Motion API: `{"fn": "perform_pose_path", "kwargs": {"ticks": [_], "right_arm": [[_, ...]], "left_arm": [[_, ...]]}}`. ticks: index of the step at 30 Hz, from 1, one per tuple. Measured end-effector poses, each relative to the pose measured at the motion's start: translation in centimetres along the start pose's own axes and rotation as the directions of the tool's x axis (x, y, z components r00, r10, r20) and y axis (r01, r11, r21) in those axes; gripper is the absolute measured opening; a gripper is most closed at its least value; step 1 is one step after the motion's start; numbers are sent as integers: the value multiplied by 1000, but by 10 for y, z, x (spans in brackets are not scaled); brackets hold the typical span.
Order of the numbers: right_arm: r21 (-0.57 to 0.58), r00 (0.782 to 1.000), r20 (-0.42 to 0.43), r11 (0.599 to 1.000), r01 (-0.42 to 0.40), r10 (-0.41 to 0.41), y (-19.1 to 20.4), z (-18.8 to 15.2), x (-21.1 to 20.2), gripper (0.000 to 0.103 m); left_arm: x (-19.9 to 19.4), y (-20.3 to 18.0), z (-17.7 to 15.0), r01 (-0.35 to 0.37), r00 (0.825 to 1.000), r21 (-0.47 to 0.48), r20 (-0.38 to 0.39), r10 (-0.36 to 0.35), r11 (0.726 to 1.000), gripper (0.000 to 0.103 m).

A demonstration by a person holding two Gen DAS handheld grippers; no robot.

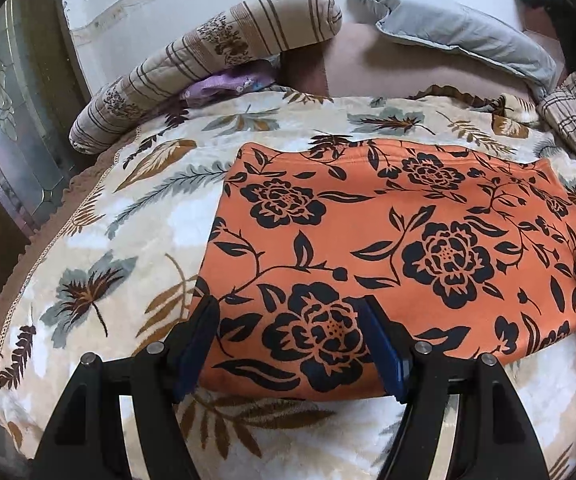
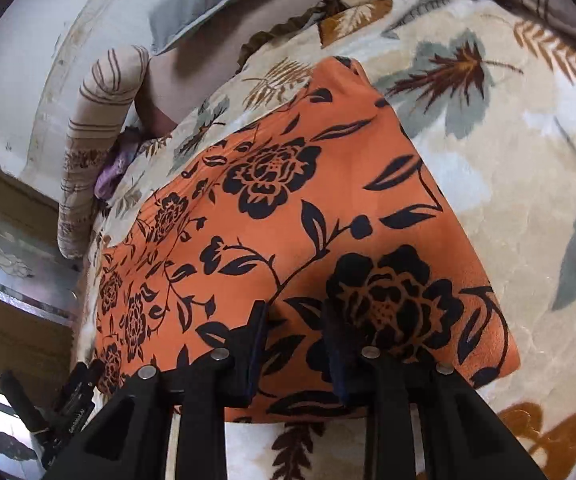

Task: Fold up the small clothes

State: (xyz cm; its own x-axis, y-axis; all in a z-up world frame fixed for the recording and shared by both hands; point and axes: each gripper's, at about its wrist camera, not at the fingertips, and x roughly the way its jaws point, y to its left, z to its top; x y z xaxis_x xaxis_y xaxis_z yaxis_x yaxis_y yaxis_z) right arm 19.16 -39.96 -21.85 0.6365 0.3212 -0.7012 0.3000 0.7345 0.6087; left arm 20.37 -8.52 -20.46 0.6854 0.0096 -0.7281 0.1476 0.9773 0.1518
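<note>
— Orange cloth [image 1: 387,248] with black flowers, lying flat on the leaf-print blanket [image 1: 100,240] of the bed, folded into a neat block.
— Left tongs [image 1: 288,312] spread wide over the near left corner, fingers [image 1: 204,328] either side of a black flower, nothing pinched.
— Right tongs [image 2: 293,320]?
— Also parted, poised over the cloth's near edge, blue pads apart, holding nothing. Touching the fabric or just above: can't tell.
— Far side?
— Striped bolster [image 1: 208,52] far left against the wall, purple scrap [image 1: 224,84] tucked under it, grey pillow [image 1: 459,36] far right.
— Seen from the right wrist, left tongs [image 2: 76,400] poking in low at the near left, beside the cloth.
</note>
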Motion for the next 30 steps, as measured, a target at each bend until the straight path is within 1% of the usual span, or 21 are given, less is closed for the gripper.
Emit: {"fn": "perform_pose_path", "kwargs": {"ticks": [6,11,16,23,26,30], "right_arm": [[-12,1000,2,1000,-6,6,-1,-1,-1,31],[-1,1000,6,1000,9,-9,1,-1,1,31],[-21,1000,19,1000,17,-17,3,-4,1,31],[0,999,20,999,-34,34,-6,-7,-5,31],[8,999,16,999,-52,52,-10,-8,-7,31],[12,998,8,998,-66,65,-13,-10,-11,31]], "left_arm": [[-12,-1,3,-13,999,-7,29,13,1000,72],[-39,-2,9,-18,996,-5,91,19,1000,72],[-67,0,20,-10,990,-28,143,14,1000,72],[-102,-7,34,23,978,-46,211,-13,999,72],[-116,-15,40,49,971,-44,236,-37,998,72],[-127,-26,45,62,965,-35,258,-51,997,72]]}}
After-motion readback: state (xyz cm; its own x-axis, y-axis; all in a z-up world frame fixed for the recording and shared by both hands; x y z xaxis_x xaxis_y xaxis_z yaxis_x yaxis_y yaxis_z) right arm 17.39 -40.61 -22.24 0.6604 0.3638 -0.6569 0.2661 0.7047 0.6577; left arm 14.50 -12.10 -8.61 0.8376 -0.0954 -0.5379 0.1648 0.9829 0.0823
